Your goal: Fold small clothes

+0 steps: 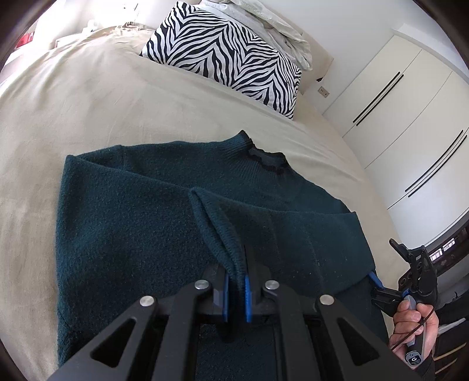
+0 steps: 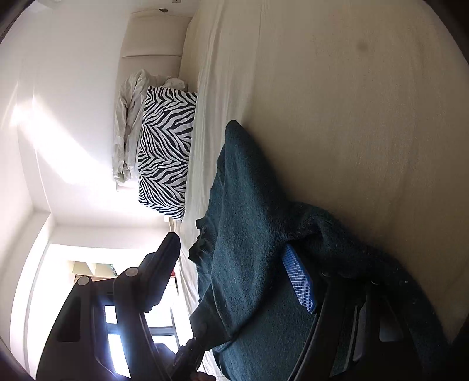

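Note:
A dark teal knit sweater [image 1: 123, 211] lies flat on the beige bed sheet [image 1: 73, 102], collar toward the pillow. My left gripper [image 1: 236, 281] is shut on a folded ribbed edge of the sweater, lifted into a ridge above the body. At the right side a hand holds my right gripper [image 1: 384, 260], its jaws wide apart at the sweater's side edge. In the right wrist view the sweater [image 2: 243, 205] drapes over the blue pad [image 2: 299, 281] of one finger, while the other finger [image 2: 164, 263] stands clear of the cloth. My right gripper [image 2: 231, 255] is open.
A zebra-striped pillow [image 1: 228, 52] leans at the head of the bed with crumpled white bedding [image 1: 278, 26] behind it. White wardrobe doors [image 1: 410, 117] stand past the bed's right edge. A bright window [image 2: 114, 322] shows in the right wrist view.

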